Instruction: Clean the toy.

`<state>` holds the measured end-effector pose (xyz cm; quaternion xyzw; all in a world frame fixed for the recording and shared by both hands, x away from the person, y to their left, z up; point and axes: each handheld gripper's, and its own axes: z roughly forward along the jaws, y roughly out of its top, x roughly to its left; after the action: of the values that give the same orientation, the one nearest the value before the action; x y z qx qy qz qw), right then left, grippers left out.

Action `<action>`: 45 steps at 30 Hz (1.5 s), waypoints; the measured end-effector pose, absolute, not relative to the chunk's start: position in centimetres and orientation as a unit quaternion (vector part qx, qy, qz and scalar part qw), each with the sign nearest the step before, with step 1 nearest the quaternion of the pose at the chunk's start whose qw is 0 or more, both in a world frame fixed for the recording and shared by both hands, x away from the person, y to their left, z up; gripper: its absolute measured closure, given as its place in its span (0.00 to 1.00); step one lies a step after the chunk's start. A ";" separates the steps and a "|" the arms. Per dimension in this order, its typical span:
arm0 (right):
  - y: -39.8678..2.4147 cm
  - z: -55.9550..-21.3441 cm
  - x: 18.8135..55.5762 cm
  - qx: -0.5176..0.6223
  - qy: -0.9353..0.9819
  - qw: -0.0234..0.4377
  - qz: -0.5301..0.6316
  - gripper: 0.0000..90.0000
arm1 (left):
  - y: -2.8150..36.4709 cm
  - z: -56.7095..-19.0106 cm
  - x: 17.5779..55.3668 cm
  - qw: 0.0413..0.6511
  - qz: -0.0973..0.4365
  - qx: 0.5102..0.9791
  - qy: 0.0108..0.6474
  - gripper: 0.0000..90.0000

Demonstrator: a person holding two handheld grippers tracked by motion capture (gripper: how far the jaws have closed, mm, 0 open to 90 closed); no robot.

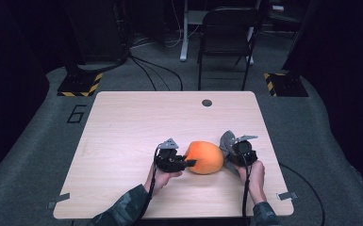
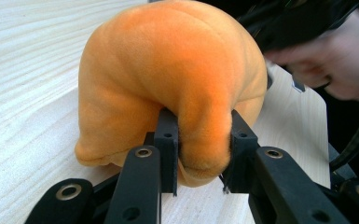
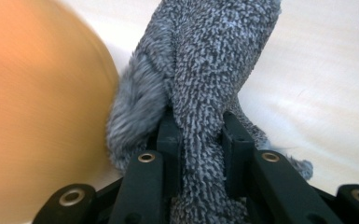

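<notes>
wood tabletop (image 1: 122, 122), near front edge | left gripper (image 1: 192, 163) pinching orange plush (image 1: 206, 157) | right gripper (image 3: 200, 140) clamped on grey fuzzy cloth (image 3: 205, 70)

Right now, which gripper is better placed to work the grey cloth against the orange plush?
Right. The right gripper is clamped on the grey cloth, beside the orange plush. The left gripper is pinching a fold of the plush, steadying it.

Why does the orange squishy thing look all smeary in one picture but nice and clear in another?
In the right gripper view the orange plush is blurred and smeared beside the sharper grey cloth; in the left gripper view its fuzz is crisp and evenly lit; in the high view the surrounding room is dark.
</notes>
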<state>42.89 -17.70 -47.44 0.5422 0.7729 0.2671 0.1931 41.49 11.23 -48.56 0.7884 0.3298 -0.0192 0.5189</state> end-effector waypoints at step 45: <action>-16.1 -45.2 40.7 0.500 0.779 0.236 0.296 0.80 | 11.1 -48.6 41.4 0.517 -0.015 0.791 0.326 0.79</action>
<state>40.72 -16.10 -45.21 0.4997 0.7791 0.2963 0.2355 41.38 11.06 -48.63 0.7915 0.3261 -0.0153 0.5168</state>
